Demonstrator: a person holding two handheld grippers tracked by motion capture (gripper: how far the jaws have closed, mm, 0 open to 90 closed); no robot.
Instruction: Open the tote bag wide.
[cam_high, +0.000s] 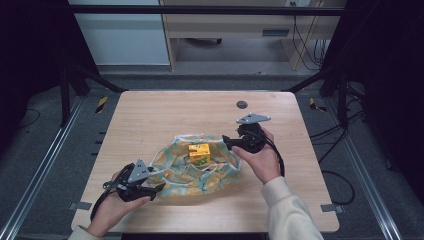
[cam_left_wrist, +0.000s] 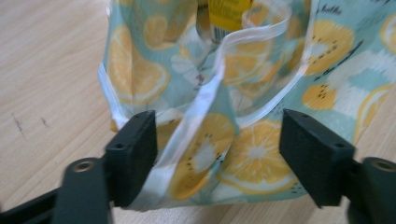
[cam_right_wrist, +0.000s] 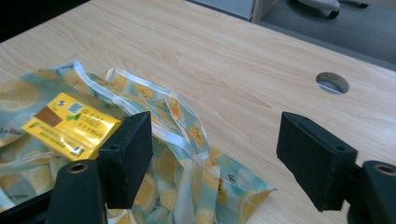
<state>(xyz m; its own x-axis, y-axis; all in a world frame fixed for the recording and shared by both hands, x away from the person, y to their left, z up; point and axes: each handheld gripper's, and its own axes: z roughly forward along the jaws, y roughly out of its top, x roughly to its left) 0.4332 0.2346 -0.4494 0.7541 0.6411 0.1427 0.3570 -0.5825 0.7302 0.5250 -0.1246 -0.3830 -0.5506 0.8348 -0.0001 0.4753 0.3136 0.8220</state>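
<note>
A crumpled fabric bag (cam_high: 200, 167) printed with lemon and kiwi slices on pale teal lies near the middle of the light wooden surface (cam_high: 150, 115), and a small yellow carton (cam_high: 199, 153) rests on top of it. In the high view the left hand-held gripper (cam_high: 155, 189) sits at the bag's near-left edge, held in the person's left hand (cam_high: 112, 205), with its grey three-cornered plate on top. Its own view shows the jaws spread wide apart, released, with the bag's lower edge and a white-trimmed handle strap (cam_left_wrist: 205, 98) lying between them; the left jaw looks to be touching the folded cloth, the right jaw stands apart from it. The right hand-held gripper (cam_high: 227, 141) is at the bag's far-right edge, held in the right hand (cam_high: 260, 157) with a pale sleeve behind it. Its jaws are also wide open and grasp nothing: the left jaw hangs over the cloth just beside the carton (cam_right_wrist: 70, 126), the right jaw over bare wood. A round cable hole (cam_right_wrist: 332, 82) sits in the surface beyond the bag
</note>
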